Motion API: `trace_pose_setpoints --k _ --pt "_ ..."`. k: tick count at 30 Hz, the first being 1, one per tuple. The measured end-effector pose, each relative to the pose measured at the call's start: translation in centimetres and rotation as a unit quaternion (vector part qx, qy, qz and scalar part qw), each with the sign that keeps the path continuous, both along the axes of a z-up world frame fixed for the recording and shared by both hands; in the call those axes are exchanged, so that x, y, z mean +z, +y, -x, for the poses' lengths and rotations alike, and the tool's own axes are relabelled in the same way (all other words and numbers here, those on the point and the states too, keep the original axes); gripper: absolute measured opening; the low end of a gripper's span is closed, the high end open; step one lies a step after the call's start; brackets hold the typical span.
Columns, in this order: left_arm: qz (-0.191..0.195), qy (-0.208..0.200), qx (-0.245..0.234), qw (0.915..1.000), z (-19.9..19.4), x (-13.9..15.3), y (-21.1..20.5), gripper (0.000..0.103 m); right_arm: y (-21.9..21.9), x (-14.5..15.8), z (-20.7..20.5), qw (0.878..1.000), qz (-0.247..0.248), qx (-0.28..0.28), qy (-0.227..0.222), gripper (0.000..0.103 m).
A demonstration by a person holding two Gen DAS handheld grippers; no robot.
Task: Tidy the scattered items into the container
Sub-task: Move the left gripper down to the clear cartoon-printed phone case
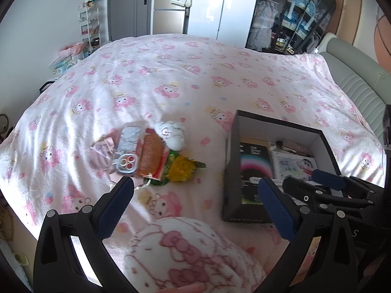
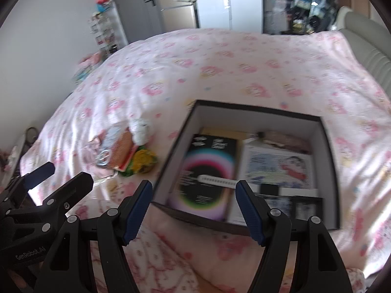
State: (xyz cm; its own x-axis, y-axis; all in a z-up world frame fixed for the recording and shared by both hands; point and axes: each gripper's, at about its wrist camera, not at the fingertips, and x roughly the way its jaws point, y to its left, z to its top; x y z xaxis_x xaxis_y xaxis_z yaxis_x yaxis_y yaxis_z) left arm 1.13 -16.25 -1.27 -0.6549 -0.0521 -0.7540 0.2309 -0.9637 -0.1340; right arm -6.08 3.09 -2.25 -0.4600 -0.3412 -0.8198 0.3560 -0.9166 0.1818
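Bedroom, mid-tidy: my left gripper (image 1: 195, 190) and right gripper (image 2: 194, 195) both gape wide w/ nothing held. Box (image 2: 327, 146) on bed already holds books etc.; comb (image 1: 149, 156), phone case (image 1: 127, 146), plush (image 1: 173, 134) & toys still outside, left of it.

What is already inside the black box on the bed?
The black box holds a dark booklet with a rainbow ring, a cartoon-printed card beside it and a white strip lying across them. Whatever lies underneath them is covered.
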Motion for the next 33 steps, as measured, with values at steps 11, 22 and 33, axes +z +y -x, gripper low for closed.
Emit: trace_pose_setpoints --k 11,22,33 --pt "-0.043 -0.071 0.092 0.9922 0.4 -6.8 -11.0 0.102 -11.5 -4.2 4.9 0.993 -0.039 0.1 -0.055 0.068" --pt "-0.134 -0.106 0.147 0.9744 3.2 -13.7 -19.0 0.073 -19.5 -9.0 8.4 0.979 -0.08 0.159 -0.1 0.068" --pt "-0.198 -0.122 0.149 0.9611 7.0 -17.8 -21.9 0.041 -24.2 -12.8 10.8 0.962 -0.079 0.203 -0.165 0.068"
